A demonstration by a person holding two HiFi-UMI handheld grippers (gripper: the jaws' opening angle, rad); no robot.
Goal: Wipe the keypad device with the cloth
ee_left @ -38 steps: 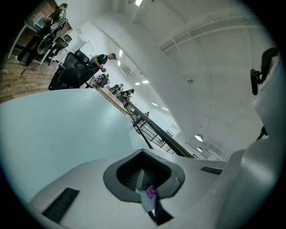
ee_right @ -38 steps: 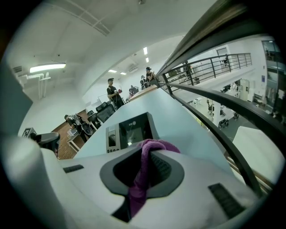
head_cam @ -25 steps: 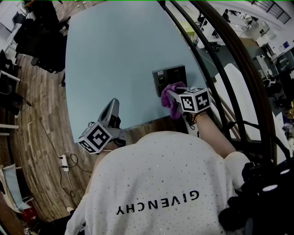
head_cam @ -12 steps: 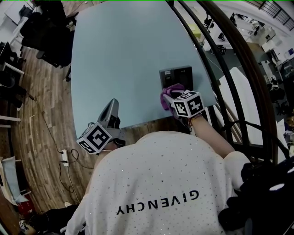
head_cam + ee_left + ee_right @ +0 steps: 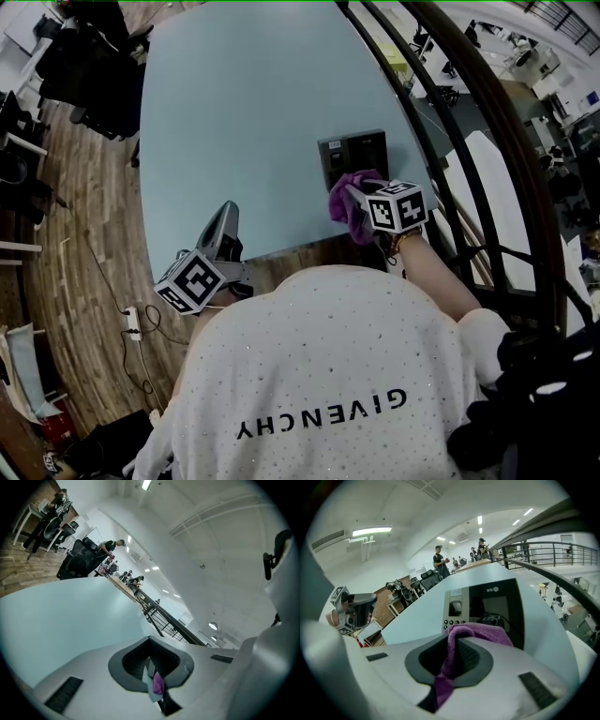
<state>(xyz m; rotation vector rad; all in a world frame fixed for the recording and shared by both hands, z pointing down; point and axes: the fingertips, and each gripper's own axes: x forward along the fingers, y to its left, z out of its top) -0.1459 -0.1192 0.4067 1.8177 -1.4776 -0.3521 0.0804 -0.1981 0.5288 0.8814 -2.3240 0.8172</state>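
Observation:
The dark keypad device (image 5: 352, 152) lies flat near the right edge of the pale blue table (image 5: 234, 112). My right gripper (image 5: 356, 197) is shut on a purple cloth (image 5: 349, 204), which bunches over the device's near edge. In the right gripper view the cloth (image 5: 480, 632) drapes over the jaws, just below the keypad device (image 5: 485, 603) with its small screen and buttons. My left gripper (image 5: 228, 214) hovers over the table's near edge, well left of the device, its jaws shut. A small purple and white scrap shows at their seam in the left gripper view.
A dark curved railing (image 5: 469, 122) runs along the table's right side. Wooden floor (image 5: 75, 216) with cables and a power strip lies to the left, with office chairs (image 5: 84, 56) beyond. People stand far behind the table (image 5: 439, 559).
The right gripper slid the cloth up onto the device half a second ago, then drew it back toward the near edge. The left gripper has stayed in place.

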